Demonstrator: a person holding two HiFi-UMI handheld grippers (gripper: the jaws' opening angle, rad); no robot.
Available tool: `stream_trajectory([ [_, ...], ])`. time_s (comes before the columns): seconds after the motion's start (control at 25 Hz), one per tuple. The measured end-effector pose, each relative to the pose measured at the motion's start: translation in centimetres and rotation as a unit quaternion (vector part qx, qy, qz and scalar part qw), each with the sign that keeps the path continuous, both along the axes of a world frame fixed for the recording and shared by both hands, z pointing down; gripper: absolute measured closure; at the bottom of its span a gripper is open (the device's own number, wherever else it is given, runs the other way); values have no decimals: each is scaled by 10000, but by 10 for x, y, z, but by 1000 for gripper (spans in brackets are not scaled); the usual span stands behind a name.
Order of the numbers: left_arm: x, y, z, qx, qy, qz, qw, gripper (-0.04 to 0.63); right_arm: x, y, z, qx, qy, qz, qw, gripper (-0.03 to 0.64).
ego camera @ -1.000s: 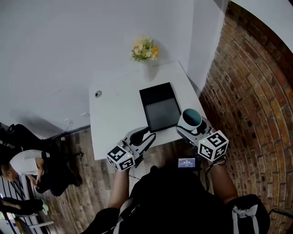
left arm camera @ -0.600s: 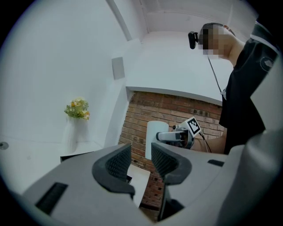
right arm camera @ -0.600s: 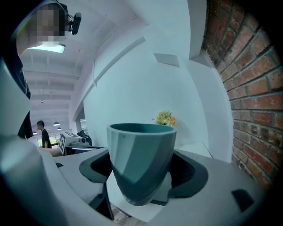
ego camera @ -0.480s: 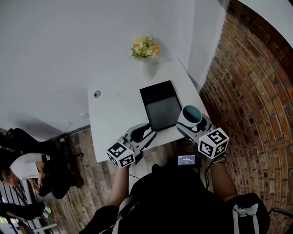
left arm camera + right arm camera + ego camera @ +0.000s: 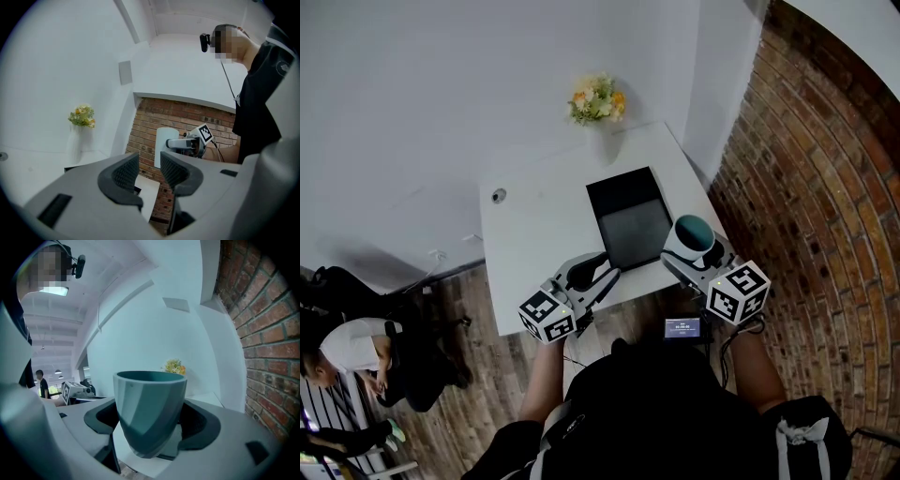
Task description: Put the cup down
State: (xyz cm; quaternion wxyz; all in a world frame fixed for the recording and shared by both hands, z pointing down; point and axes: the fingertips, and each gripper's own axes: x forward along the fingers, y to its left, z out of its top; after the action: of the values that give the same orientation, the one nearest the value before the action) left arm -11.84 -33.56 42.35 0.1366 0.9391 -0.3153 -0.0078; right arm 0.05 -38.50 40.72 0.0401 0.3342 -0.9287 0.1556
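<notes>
Item one: teal cup, upright, grasped at its lower body between the two dark pads of my right gripper, one pad on each side. In the head view it sits over the near right corner of the white table, just right of the black tray. I cannot tell whether its base touches the tabletop. Item two: left gripper, jaws released with a narrow gap and nothing between them, at the table's near edge just left of the tray's near end, well apart from the cup. Item three: yellow and white flowers in a white vase at the table's far edge. Item four: a small round object on the far left part of the table. Item five: brick wall along the right. Item six: a seated person off to the left, on the wooden floor.
</notes>
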Motion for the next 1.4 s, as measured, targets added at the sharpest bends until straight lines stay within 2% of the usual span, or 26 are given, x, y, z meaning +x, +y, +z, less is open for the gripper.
stream_trajectory([
  [0.88, -3, -3, 2, -75, -12, -147, 9999, 448, -1, -13, 7, -82, 15, -65, 9999, 236],
  [1.16, -9, -20, -3, -83, -51, -236, 9997, 448, -19, -43, 22, 69, 474, -233, 9986, 236],
  [1.4, -10, -26, 2, -241, 10, -268, 9993, 448, -41, -90, 45, 308, 890, -383, 9948, 236],
])
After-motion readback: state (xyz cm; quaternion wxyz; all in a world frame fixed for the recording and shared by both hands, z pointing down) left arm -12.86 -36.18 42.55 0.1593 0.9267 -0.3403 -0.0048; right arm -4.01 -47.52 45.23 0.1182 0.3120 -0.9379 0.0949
